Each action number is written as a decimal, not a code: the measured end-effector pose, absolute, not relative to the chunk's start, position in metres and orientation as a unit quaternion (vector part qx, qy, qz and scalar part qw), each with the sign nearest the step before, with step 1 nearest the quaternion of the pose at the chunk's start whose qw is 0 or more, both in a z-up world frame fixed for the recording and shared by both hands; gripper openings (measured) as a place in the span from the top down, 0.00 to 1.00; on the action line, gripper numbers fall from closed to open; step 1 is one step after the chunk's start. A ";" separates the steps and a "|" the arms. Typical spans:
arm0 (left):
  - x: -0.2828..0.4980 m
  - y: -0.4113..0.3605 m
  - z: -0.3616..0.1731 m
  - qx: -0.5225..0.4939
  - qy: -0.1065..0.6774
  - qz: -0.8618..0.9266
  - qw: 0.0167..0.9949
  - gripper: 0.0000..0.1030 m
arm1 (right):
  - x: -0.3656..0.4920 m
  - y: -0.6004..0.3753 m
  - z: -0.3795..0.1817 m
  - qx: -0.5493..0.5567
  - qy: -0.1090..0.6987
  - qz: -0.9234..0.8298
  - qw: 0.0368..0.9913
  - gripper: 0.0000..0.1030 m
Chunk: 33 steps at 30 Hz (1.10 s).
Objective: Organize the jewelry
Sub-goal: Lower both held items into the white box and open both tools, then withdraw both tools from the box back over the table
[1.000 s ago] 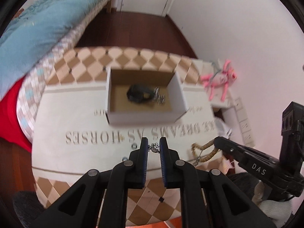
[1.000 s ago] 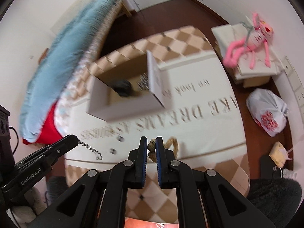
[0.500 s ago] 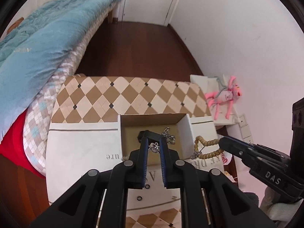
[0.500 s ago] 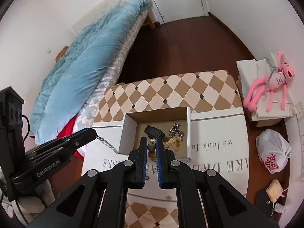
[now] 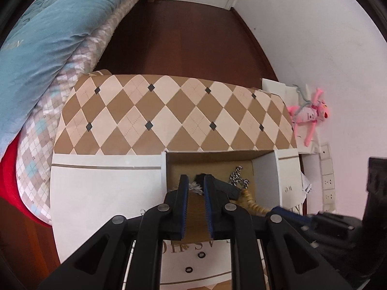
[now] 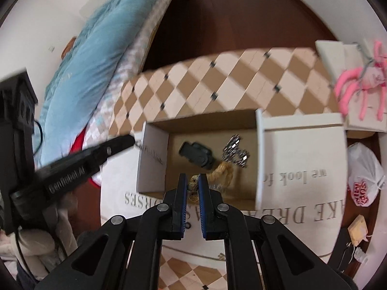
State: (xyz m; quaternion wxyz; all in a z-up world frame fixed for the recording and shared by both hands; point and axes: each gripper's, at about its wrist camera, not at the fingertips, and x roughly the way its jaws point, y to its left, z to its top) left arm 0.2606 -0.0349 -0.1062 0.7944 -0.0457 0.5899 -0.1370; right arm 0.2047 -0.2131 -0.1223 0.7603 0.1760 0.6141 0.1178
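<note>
Over the open cardboard box (image 6: 258,159), a beaded bracelet (image 6: 193,186) is gripped by the right gripper (image 6: 192,181) and a thin chain (image 6: 151,153) by the left gripper (image 5: 194,183) — evidently for dropping beside the silver chain (image 6: 235,151) inside.

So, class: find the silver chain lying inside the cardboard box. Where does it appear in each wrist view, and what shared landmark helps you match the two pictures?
Left wrist view: the silver chain lies right of centre, just beyond and right of the left tongs.
Right wrist view: it sits right of centre, up and right of the right tongs.
Shared landmark: the black object directly left of the chain in the cardboard box.
</note>
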 end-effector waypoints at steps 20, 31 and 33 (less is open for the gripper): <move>0.217 -0.015 -0.123 0.030 0.559 -0.031 0.828 0.01 | 0.186 -0.217 -0.132 -0.004 0.594 -0.036 0.804 0.07; 0.188 -0.017 -0.122 0.031 0.538 -0.019 0.842 0.00 | 0.166 -0.219 -0.139 0.011 0.572 -0.053 0.819 0.01; 0.183 -0.017 -0.115 0.031 0.531 -0.020 0.847 0.00 | 0.162 -0.216 -0.134 0.015 0.567 -0.052 0.822 0.01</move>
